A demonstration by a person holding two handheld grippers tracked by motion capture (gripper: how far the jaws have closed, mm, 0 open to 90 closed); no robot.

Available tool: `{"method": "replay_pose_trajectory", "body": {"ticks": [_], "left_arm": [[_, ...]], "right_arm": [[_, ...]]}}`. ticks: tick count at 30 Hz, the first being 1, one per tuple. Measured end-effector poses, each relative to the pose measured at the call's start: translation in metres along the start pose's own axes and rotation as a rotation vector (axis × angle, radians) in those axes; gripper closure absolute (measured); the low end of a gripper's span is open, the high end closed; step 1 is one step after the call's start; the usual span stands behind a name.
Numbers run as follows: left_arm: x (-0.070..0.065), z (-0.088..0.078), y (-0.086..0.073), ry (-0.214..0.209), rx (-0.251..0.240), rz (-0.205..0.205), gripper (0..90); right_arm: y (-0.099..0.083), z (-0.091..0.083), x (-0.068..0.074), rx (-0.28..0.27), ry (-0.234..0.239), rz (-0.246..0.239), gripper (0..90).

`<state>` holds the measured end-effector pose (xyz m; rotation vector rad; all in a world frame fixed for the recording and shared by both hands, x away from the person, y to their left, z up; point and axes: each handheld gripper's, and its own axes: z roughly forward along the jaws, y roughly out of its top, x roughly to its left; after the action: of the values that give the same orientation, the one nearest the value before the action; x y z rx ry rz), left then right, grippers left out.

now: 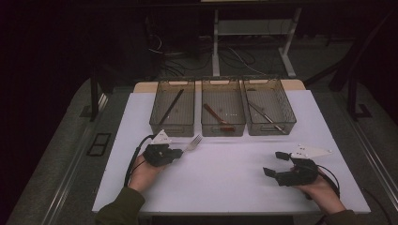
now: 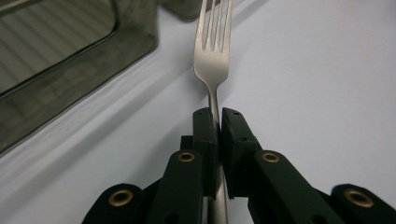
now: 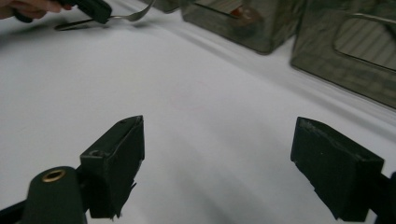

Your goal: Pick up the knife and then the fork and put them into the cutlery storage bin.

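Forearms in dark green sleeves come in at the bottom of the high view, each hand wrapped around a hand-held gripper. Left hand-held gripper [image 1: 178,151] rests low over the white counter [image 1: 225,183], its jaws closed on the handle of a silver fork [image 1: 193,142]; the fork's tines reach ahead of it and to its right, toward the bins. Right hand-held gripper [image 1: 275,164] sits well apart from the left one, with its jaws spread wide and nothing between them. Beyond both stand three clear bins in a row: the left bin [image 1: 172,123], just ahead of the left hand-held gripper, holds a dark stick-like utensil; the middle bin [image 1: 223,126] holds a brown-handled utensil; the right bin [image 1: 271,124] holds a slim metal utensil

Left gripper view: black jaws of the left hand-held gripper [image 2: 218,114] press together on the fork [image 2: 214,56] at its neck, the handle passing down between them and the four tines pointing straight ahead above the counter [image 2: 317,74]. A bin [image 2: 70,70] lies ahead to the left

Right gripper view: the two jaws of the right hand-held gripper [image 3: 217,135] stand far apart over bare counter [image 3: 196,93]. Far ahead to the left, the left hand-held gripper [image 3: 105,14] holds the fork [image 3: 135,15]; two bins lie ahead to the right, the middle bin [image 3: 243,28] and the right bin [image 3: 345,60]
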<state>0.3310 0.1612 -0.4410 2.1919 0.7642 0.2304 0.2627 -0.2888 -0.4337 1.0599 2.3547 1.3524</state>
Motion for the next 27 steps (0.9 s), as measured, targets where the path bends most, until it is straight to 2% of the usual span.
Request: {"method": "replay_pose_trajectory", "body": {"ticks": [5,8,12,18,22,27], "left_arm": [[-0.008,-0.004,0.006,-0.021,-0.033,0.022,84.0],[-0.014,-0.007,0.011,-0.029,-0.059,0.033,84.0],[-0.022,-0.013,0.019,-0.045,-0.114,0.034,84.0],[-0.038,-0.015,0.033,-0.059,-0.172,0.056,84.1],[-0.047,-0.011,0.039,-0.077,-0.183,0.067,84.1],[-0.059,-0.005,0.045,-0.104,-0.192,0.081,84.1]], "right_arm": [[0.006,0.002,0.005,0.027,0.037,0.004,15.3],[0.011,0.003,0.005,0.019,0.047,0.025,15.4],[0.023,0.007,0.008,0.014,0.051,0.012,16.3],[0.044,0.017,0.013,-0.026,0.090,0.031,28.6],[0.060,0.028,0.019,-0.068,0.154,0.058,37.0],[0.081,0.048,0.031,-0.102,0.218,0.062,44.3]]}}
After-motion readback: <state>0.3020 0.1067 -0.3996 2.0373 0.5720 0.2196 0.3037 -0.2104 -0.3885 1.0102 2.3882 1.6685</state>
